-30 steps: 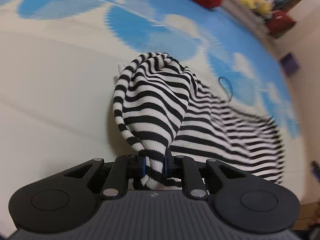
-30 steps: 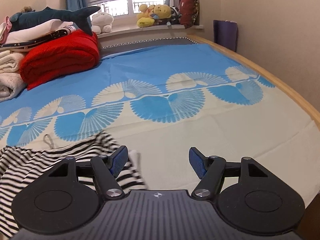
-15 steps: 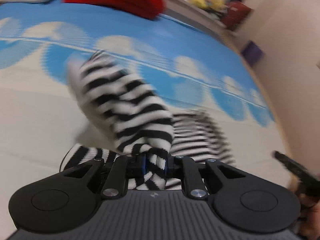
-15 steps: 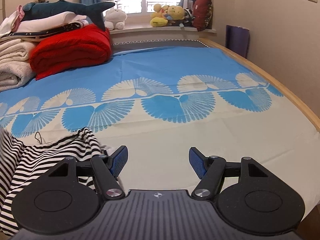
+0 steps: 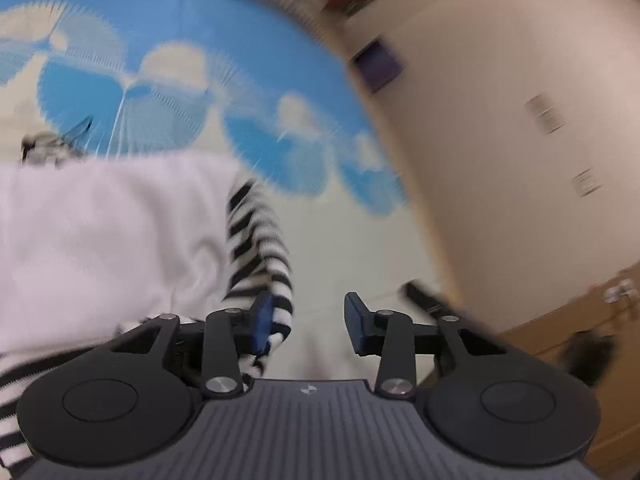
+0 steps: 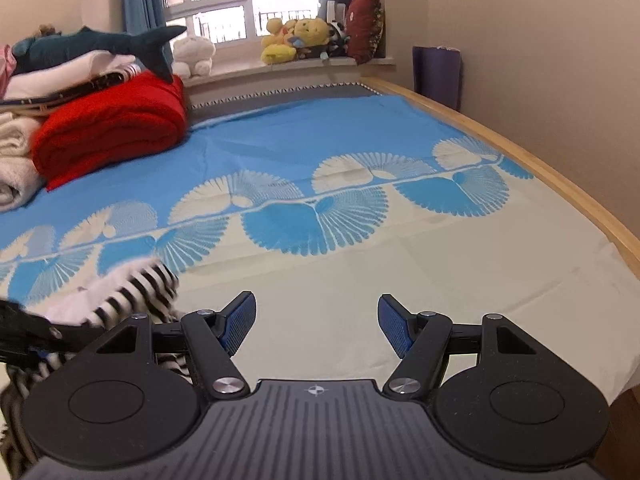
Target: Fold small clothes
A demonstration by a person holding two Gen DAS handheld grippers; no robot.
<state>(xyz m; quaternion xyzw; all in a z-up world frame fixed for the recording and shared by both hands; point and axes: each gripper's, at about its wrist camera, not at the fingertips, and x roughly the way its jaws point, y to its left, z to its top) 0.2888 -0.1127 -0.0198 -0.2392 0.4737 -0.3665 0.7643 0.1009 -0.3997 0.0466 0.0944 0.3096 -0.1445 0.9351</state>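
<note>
A black-and-white striped garment (image 5: 260, 248) with a plain white part (image 5: 104, 240) lies bunched on the bed. In the blurred left wrist view it sits left of my left gripper (image 5: 308, 318), which is open; a striped fold touches the left finger. In the right wrist view the garment (image 6: 136, 288) lies at the lower left, left of my right gripper (image 6: 316, 320), which is open and empty above the cream sheet. The left gripper's black body (image 6: 28, 336) shows at the left edge.
A blue and cream patterned sheet (image 6: 320, 184) covers the bed. A red blanket (image 6: 112, 128), folded towels (image 6: 16, 160) and a plush shark (image 6: 100, 44) are stacked at the far left. Soft toys (image 6: 296, 40) sit on the windowsill. The wooden bed edge (image 6: 560, 184) and wall run along the right.
My left gripper has opened and let go of the striped garment, swinging right. The garment has dropped folded over, white side up. The right gripper stays open.
</note>
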